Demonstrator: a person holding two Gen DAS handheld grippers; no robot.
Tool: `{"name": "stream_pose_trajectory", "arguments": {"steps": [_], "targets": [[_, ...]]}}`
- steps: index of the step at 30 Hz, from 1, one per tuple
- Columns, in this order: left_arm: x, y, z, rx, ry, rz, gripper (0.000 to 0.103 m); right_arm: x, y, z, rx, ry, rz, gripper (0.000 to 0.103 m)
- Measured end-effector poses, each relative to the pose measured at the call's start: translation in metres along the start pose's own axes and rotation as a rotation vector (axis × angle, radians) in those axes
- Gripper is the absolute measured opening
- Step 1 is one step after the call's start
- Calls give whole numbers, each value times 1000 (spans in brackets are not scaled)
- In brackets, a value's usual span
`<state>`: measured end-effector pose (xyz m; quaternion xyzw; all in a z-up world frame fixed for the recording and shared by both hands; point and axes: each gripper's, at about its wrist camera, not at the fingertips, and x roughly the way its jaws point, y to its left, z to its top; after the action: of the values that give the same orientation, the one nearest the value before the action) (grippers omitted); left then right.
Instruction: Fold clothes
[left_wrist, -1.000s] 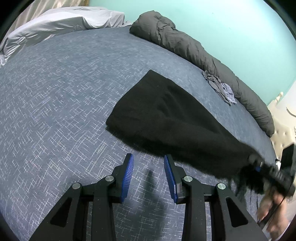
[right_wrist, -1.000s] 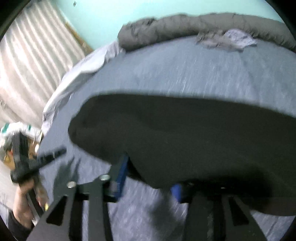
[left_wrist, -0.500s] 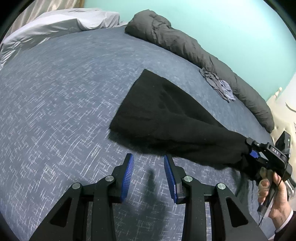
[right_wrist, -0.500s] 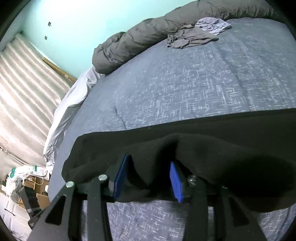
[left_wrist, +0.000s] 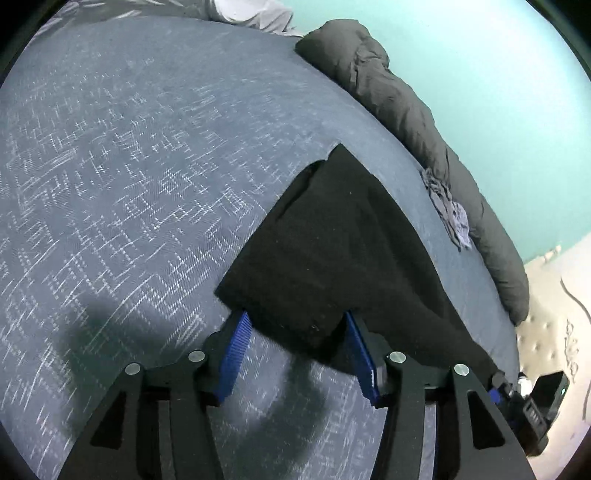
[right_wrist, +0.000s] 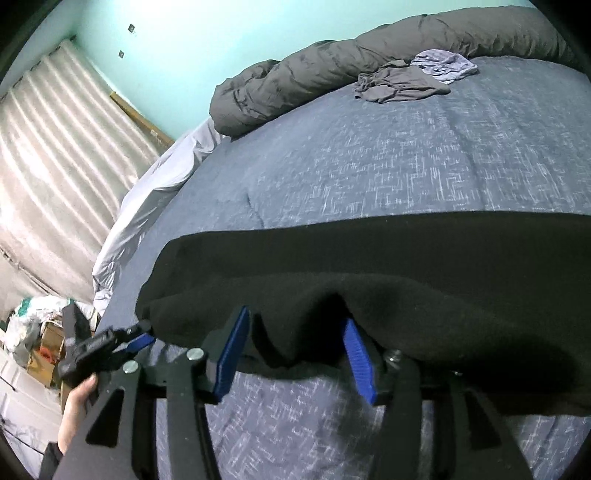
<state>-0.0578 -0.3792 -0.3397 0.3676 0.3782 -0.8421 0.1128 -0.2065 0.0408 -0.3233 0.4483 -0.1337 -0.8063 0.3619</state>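
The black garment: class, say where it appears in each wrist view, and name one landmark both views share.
Left wrist view: the black garment runs from centre to lower right, its near edge between the left gripper's opening jaws.
Right wrist view: it spans the lower half, sagging between the right gripper's opening jaws.
Shared landmark: the rolled grey duvet along the green wall.

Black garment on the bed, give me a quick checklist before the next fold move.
1. Black garment lying on the blue bedspread: ok.
2. Left gripper at the near edge, jaws opening, cloth between them: ok.
3. Right gripper jaws opening, a fold of cloth still between the pads: cannot tell if released.
4. Garment flat, no bunching: not ok, near edge humped.
5. Grey clothes clear of the garment: ok.
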Motion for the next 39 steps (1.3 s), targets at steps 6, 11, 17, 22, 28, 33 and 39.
{"name": "stream_pose_trajectory", "arguments": {"steps": [6, 11, 17, 22, 28, 33, 39], "targets": [[-7, -11, 9, 21, -40, -49, 39, -7, -1, -5, -24, 11, -15, 53], [-13, -19, 16, 54, -65, -59, 34, -10, 12, -17, -123, 35, -38, 55], [-20, -21, 24, 80, -87, -68, 33, 7, 33, -31, -257, 76, -73, 56], [-23, -29, 27, 106, -104, -67, 32, 33, 62, -37, -438, 110, -115, 56], [-27, -35, 27, 139, -119, -67, 32, 52, 58, -37, -472, 126, -126, 57], [-28, -31, 28, 123, -119, -68, 32, 53, 54, -44, -476, 163, -61, 13], [-28, -27, 29, 110, -119, -58, 31, 30, 54, -61, -458, 219, 54, 5]]}}
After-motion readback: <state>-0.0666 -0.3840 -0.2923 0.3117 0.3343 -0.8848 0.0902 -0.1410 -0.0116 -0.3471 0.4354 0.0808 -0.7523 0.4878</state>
